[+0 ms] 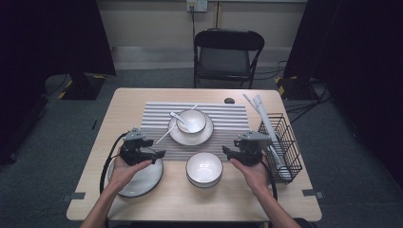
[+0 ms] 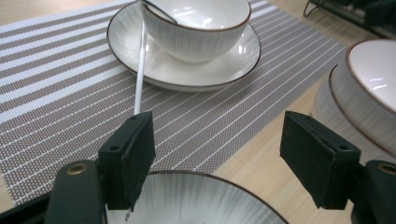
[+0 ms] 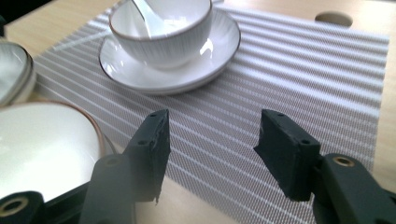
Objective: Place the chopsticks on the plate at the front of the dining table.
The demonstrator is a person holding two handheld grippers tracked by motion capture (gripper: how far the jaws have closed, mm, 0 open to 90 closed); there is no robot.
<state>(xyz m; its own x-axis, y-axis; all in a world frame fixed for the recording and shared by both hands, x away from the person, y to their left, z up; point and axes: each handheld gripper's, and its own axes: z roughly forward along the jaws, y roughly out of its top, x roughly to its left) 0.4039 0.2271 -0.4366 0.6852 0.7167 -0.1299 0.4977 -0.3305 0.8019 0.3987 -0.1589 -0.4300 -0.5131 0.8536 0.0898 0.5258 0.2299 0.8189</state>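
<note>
A white bowl (image 1: 192, 120) with a white spoon (image 1: 177, 118) in it stands on a saucer (image 1: 190, 137) on the striped placemat (image 1: 228, 118). A second white bowl (image 1: 204, 168) stands at the table's front middle, and a flat plate (image 1: 138, 179) lies front left. My left gripper (image 1: 159, 154) hovers open over that plate's far rim (image 2: 201, 196), with nothing between its jaws (image 2: 217, 158). My right gripper (image 1: 225, 152) is open just right of the front bowl (image 3: 42, 144), over the mat's edge, and its jaws (image 3: 210, 149) are empty.
A black wire basket (image 1: 281, 142) with white utensils stands at the table's right edge. A thin white stick (image 2: 140, 70) lies on the mat, leaning on the saucer (image 2: 187, 74). A folding chair (image 1: 227, 52) stands beyond the table.
</note>
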